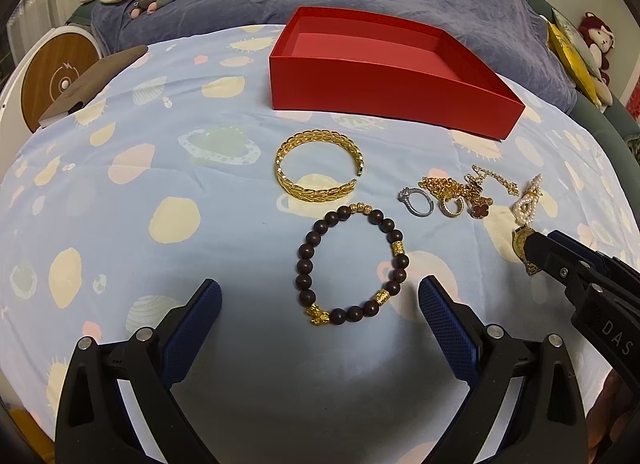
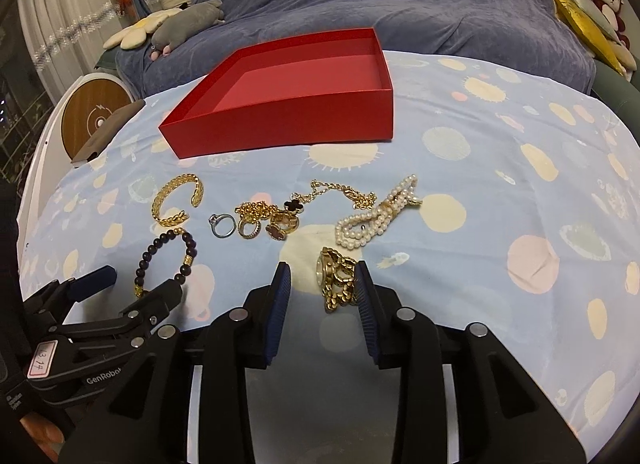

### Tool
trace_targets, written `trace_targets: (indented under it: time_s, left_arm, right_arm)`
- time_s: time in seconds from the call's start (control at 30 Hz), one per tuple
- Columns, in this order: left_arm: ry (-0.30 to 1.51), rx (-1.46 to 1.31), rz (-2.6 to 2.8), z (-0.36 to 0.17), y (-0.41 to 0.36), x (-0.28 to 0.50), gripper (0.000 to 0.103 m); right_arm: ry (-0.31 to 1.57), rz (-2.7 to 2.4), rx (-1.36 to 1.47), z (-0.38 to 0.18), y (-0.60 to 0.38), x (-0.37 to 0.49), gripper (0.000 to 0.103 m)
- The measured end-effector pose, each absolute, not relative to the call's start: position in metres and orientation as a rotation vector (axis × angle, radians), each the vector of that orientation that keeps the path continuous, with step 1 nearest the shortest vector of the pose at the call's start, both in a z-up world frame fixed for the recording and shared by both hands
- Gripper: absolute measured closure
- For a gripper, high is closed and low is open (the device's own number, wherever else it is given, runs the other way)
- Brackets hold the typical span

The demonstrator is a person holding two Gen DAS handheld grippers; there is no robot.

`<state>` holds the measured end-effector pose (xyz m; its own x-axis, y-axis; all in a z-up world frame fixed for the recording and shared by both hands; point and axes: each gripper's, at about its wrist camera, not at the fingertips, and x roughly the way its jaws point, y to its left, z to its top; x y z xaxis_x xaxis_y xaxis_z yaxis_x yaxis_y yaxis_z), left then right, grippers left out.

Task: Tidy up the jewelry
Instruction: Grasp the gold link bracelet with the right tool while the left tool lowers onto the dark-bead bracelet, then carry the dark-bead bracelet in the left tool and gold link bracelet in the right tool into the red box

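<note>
Left gripper (image 1: 319, 284), nearest the lens: jaws spread wide, nothing pinched, held low over the dark beaded bracelet (image 1: 305, 265), which is framed between the 2 pads but not touched.

Items on the patterned cloth (image 1: 160, 203), listed left to right:
- gold bangle (image 1: 320, 189), just behind the beads
- silver ring (image 1: 405, 195)
- tangled gold chain heap (image 1: 444, 187), with clover charms
- pearl strand (image 2: 360, 227)
- gold watch (image 2: 336, 284), set between the pads of the right gripper (image 2: 323, 267). These jaws are partly spread; the right-hand pad is against the band and the left-hand pad is clear of it, so no firm pinch is judged.

Red box (image 1: 380, 91): open, nothing seen inside, behind all the pieces.

Step judged in hand: the watch is being taken as item 1. Next required: both pads closed on the band, then a lift and a carry over the box wall.
</note>
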<state>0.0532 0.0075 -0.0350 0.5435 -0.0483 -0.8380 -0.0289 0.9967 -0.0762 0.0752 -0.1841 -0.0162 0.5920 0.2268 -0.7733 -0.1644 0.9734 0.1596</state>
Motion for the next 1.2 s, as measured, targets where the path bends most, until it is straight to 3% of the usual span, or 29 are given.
trace_targets:
  time_s: [0.13,0.23,0.53,0.77,0.83,0.9,1.13,1.17,1.2]
  left_arm:
    - [0.994,-0.071,-0.012,-0.036,0.006,0.053,0.007]
    - [0.99,-0.071,-0.013,-0.037,0.007,0.054,0.007]
    - [0.98,-0.072,-0.008,-0.036,0.007,0.058,0.009]
    - [0.946,-0.011,-0.008,-0.036,-0.007,0.065,0.029]
    - [0.932,0.004,-0.021,-0.035,-0.012,0.066,0.046]
    - [0.931,0.005,-0.045,-0.033,-0.014,0.065,0.056]
    - [0.949,-0.077,-0.104,-0.03,-0.004,0.064,0.06]
    - [0.946,-0.068,-0.104,-0.03,-0.005,0.063,0.064]
    - [0.944,-0.058,-0.11,-0.03,-0.006,0.063,0.077]
  right_arm:
    - [0.913,0.232,0.059,-0.02,-0.178,0.079,0.082]
    - [0.912,0.213,0.039,-0.021,-0.178,0.079,0.097]
    - [0.887,0.221,0.117,-0.007,-0.194,0.069,0.097]
    - [0.896,0.227,0.171,-0.001,-0.201,0.064,0.097]
    - [0.897,0.232,0.171,0.0,-0.2,0.062,0.097]
    - [0.896,0.236,0.169,0.0,-0.199,0.06,0.097]
    - [0.899,0.238,0.177,0.001,-0.201,0.057,0.097]
    - [0.9,0.238,0.179,0.0,-0.201,0.057,0.097]
    - [0.899,0.238,0.18,0.001,-0.2,0.057,0.097]
